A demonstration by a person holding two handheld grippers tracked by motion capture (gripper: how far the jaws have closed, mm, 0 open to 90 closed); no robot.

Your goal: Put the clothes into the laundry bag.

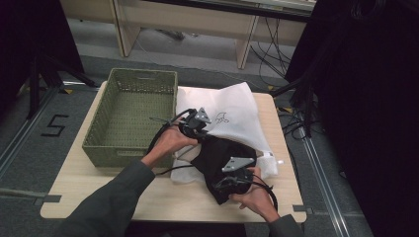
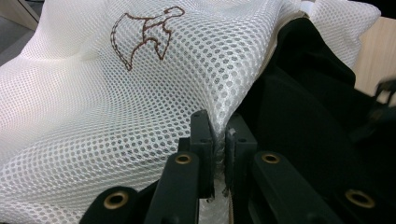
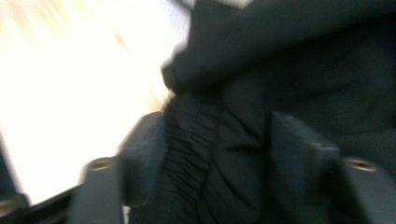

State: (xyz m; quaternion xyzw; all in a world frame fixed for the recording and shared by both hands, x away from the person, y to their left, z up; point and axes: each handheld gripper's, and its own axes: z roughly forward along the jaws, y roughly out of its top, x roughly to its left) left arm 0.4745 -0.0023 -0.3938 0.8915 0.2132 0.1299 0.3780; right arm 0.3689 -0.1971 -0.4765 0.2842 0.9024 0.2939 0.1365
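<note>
White mesh bag (image 2: pixel 116 93) (brown stitched emblem), black garment (image 1: pixel 217 155) half inside

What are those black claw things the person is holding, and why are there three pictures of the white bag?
A person holds a squeeze tool in each hand, each ending in a two-jawed claw. One picture looks down on the table from above. The other two come from little cameras riding on the claws.

On the table are a green woven basket and a white mesh bag with a small brown drawing stitched on it. A black cloth sticks out of the bag's mouth.

The left claw pinches the bag's edge, its jaws shut on the mesh. The right claw has bunched black cloth between its jaws, though that picture is blurry.
</note>
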